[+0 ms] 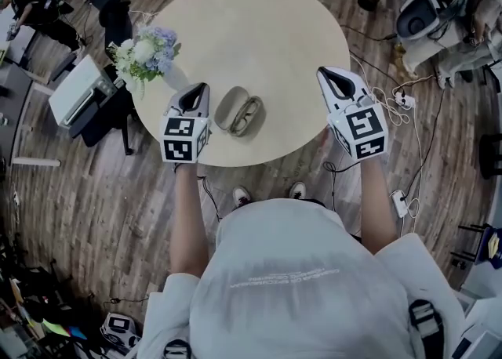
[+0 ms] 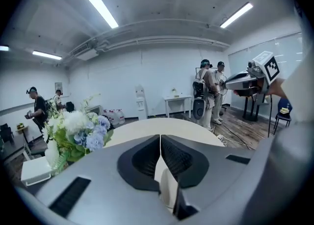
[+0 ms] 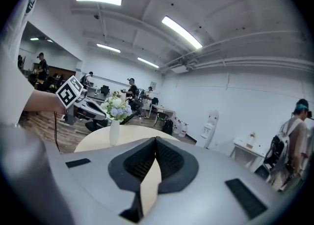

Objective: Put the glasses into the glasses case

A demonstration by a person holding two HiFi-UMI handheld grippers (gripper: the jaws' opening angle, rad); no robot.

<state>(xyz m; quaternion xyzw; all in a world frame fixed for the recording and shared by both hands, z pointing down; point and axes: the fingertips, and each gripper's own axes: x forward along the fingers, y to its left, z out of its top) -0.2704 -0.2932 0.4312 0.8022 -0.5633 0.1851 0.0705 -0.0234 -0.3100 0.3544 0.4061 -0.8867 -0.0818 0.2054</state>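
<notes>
We hold both tools above the near edge of the round surface (image 1: 259, 28), and neither one carries anything. The left tongs (image 1: 199, 88) are pressed together at the tips with nothing between them, and the right tongs (image 1: 326, 74) are the same. The glasses case (image 1: 229, 108) lies open on the surface between the two tools, just beside the left one and well apart from the right. A darker outline in its right half may be the glasses (image 1: 250, 117), but it is too small for us to be sure.

We judge that we are either about to start or nearly done. If the glasses are in the case, the next move is to fold the lid over. That calls for one tool to steady the shell while the other tips the free half.

A vase of flowers (image 1: 145, 53) stands at the left edge of the surface. Beneath it is a wooden floor (image 1: 94, 185), with cables (image 1: 392, 99) trailing on the right. The gripper views show a white room with strip lights (image 2: 100, 7) and several people (image 2: 211, 91) standing about.
</notes>
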